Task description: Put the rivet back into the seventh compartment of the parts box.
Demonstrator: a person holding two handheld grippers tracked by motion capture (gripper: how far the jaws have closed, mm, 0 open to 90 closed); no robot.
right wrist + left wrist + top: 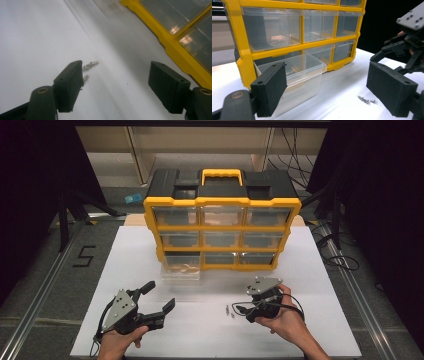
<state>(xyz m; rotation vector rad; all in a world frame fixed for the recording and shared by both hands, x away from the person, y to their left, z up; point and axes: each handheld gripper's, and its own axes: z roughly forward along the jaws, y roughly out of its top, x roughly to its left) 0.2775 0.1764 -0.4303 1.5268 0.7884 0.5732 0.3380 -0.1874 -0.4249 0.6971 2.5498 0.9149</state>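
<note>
A yellow and black organiser cabinet [222, 227] with clear drawers stands at the back of the white table [310, 320]. Its bottom-left drawer [181, 270] is pulled out, with small parts inside. A few small silver screws [230, 311] lie loose on the table. My left gripper [159, 296] is open at the front left and points toward the drawer [297, 77]. My right gripper [243, 313] is open just right of the screws. In the right gripper view the screws [88, 67] lie beside the left pad [68, 85], with nothing between the jaws.
The cabinet's yellow frame [175, 47] runs close on the right in the right gripper view. In the left gripper view the screws [367, 100] lie before the right pad [390, 91], and the other gripper [407, 47] hangs beyond. Cables [340, 257] lie on the floor at the right.
</note>
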